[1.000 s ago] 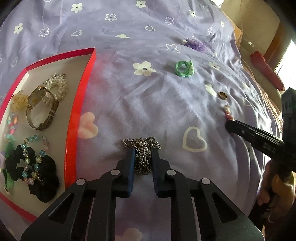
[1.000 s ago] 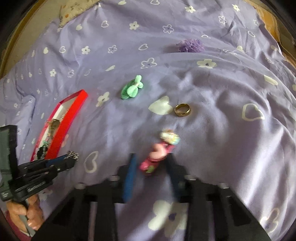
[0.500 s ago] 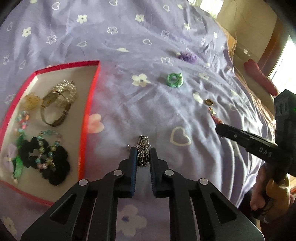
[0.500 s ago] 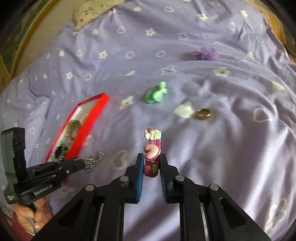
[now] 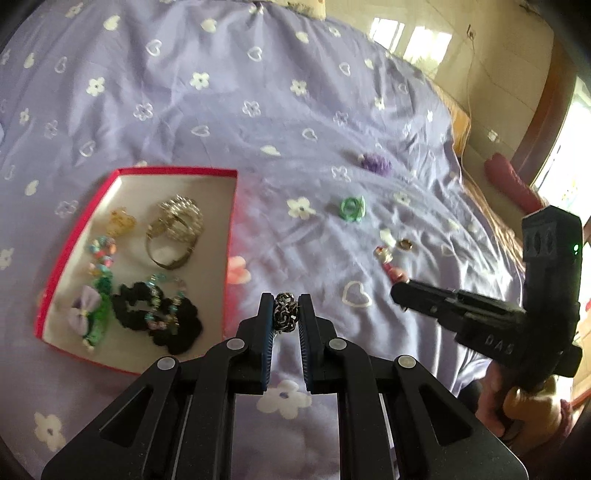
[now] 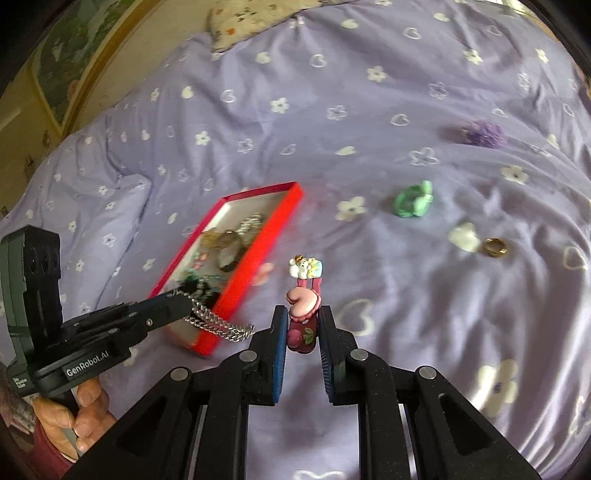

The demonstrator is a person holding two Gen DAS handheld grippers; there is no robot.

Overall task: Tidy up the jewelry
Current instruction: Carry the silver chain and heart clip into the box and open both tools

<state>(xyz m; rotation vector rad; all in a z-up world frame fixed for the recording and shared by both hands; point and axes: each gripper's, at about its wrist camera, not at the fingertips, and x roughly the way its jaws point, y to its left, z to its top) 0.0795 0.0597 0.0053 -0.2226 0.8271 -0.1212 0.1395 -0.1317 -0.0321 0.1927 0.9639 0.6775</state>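
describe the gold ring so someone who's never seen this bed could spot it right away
On the purple bedspread, look well to the right of the red tray, past the green hair tie. The gold ring lies flat beside a solid white heart print; it is the only plain metal band loose on the cloth.

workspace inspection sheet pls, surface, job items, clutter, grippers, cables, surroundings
surface: purple bedsheet with white flower and heart print, wrinkled.
job's things: red tray holding a watch, black scrunchie and beaded bracelets; green hair tie, purple scrunchie and gold ring loose on the sheet.
clutter: nothing seen.
grippers: left gripper shut on a silver chain, off the sheet; right gripper shut on a pink hair clip, also lifted.
cables: thin cord down the wall beyond the bed.
surroundings: patterned pillow at the far edge, bright window.
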